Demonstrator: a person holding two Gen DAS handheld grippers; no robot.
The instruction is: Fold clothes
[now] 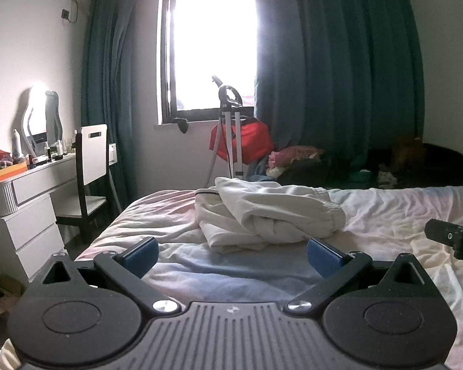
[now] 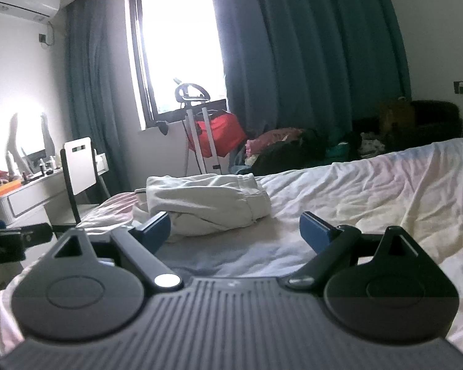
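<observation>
Both the left gripper (image 1: 232,252) and right gripper (image 2: 235,227) hung wide-fingered and empty over the bed (image 1: 385,215), facing the crumpled white garment (image 1: 262,215), seemingly ready to grasp it.

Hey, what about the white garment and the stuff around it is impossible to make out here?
- White garment: type unclear, bunched in both views.
- Its near left edge: hidden behind the right tool finger.
- Window: outside washed out by glare.
- Dresser bottles: too small to identify.
- Dark pile beyond the bed: in shadow.
</observation>
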